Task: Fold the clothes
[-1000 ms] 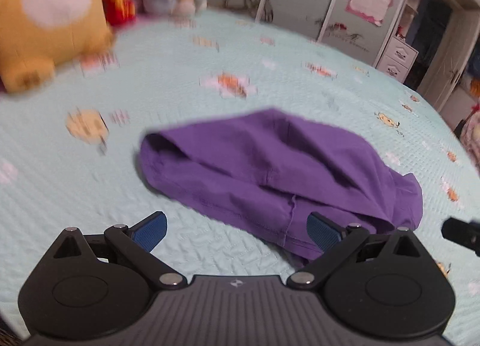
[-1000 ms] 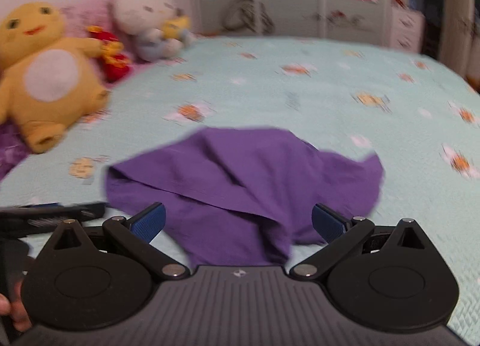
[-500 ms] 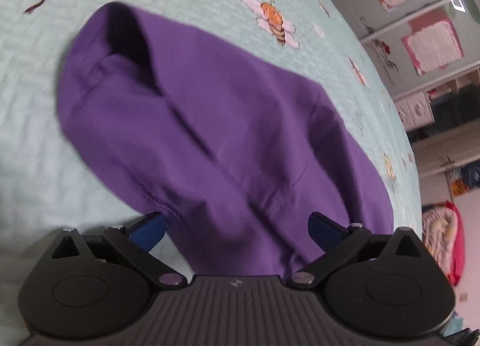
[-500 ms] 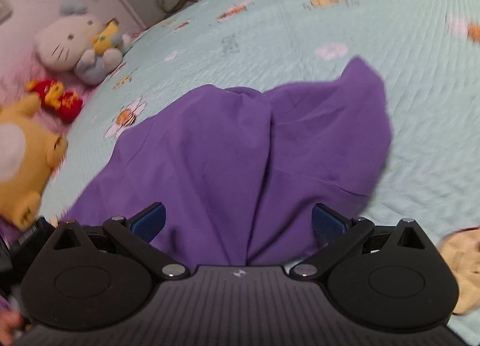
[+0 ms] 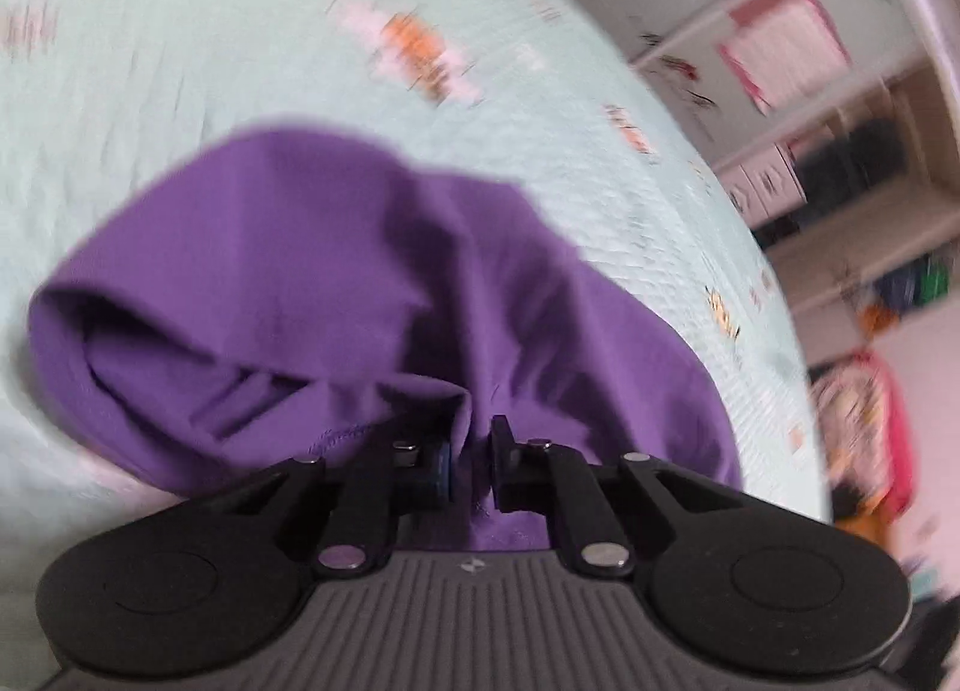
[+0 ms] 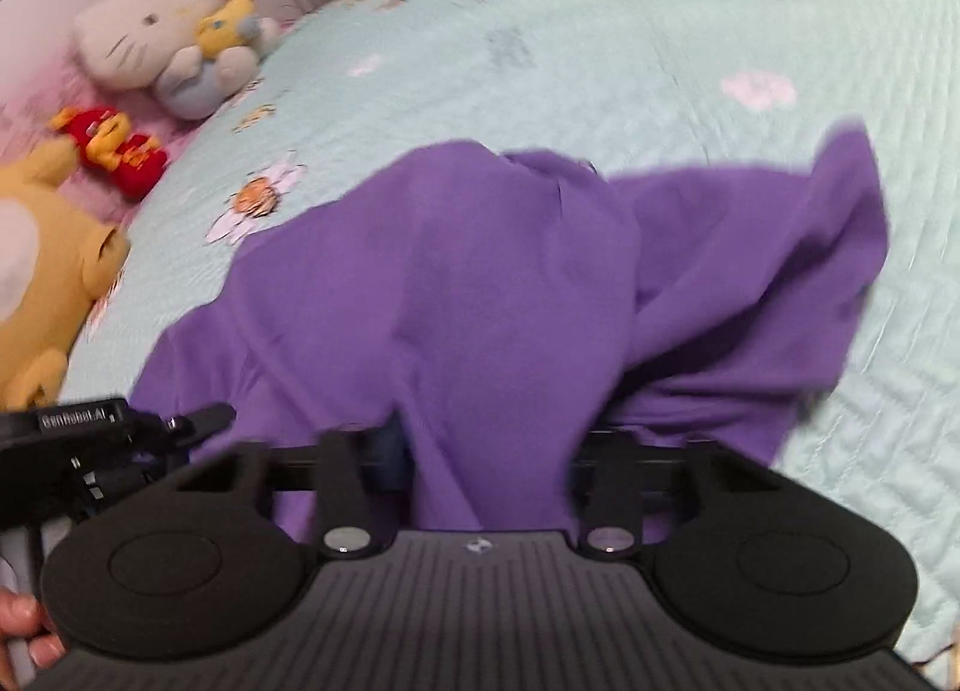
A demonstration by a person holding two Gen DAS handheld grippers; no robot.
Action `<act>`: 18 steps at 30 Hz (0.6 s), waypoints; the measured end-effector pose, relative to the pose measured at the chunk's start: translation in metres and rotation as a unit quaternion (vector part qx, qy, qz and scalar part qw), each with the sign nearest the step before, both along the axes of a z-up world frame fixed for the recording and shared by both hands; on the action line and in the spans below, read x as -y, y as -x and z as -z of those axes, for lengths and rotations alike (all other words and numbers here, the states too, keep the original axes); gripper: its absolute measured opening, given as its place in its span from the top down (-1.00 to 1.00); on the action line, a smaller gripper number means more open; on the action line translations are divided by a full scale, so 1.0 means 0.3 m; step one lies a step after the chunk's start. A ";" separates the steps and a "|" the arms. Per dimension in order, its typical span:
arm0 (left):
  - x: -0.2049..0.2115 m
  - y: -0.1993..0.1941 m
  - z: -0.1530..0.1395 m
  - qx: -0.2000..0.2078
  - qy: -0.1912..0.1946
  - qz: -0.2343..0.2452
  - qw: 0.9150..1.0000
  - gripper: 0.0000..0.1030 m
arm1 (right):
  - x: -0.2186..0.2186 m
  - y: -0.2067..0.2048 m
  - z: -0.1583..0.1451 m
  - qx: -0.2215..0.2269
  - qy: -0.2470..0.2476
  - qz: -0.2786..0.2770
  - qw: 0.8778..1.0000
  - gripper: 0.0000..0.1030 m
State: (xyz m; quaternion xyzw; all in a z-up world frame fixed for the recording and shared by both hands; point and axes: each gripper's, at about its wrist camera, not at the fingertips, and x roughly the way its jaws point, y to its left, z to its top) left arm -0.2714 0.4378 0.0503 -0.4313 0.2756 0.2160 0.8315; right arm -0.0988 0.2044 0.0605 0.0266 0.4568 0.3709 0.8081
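A crumpled purple garment (image 5: 312, 271) lies on the pale green bedspread (image 5: 180, 31). In the left wrist view my left gripper (image 5: 471, 463) is shut on the garment's near hem, with a fold of cloth pinched between the pads. In the right wrist view the same garment (image 6: 480, 295) drapes over my right gripper (image 6: 480, 451). Its fingers are drawn in toward each other on a bunch of cloth, and the cloth hides the fingertips. The left gripper also shows in the right wrist view (image 6: 198, 418) at the garment's left edge.
Plush toys sit at the head of the bed: a yellow one (image 6: 42, 271), a white cat (image 6: 156, 37) and a small red one (image 6: 114, 148). Wardrobe doors and drawers (image 5: 774, 175) stand beyond the bed. The bedspread (image 6: 690, 31) stretches all around the garment.
Both grippers were open above the garment. Now both have closed on its near edge, and the cloth is bunched and lifted between the fingers.
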 end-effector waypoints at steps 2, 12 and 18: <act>0.058 0.033 -0.082 0.002 -0.062 0.025 0.998 0.83 | 0.024 0.050 -0.054 0.031 -0.007 -0.013 0.999 0.70; 0.256 0.301 -0.526 0.101 -0.231 0.072 0.965 0.85 | 0.186 0.352 -0.484 0.224 -0.058 -0.094 0.968 0.77; 0.366 0.433 -0.856 0.186 -0.328 0.076 0.923 0.85 | 0.314 0.487 -0.830 0.318 -0.130 -0.106 0.933 0.77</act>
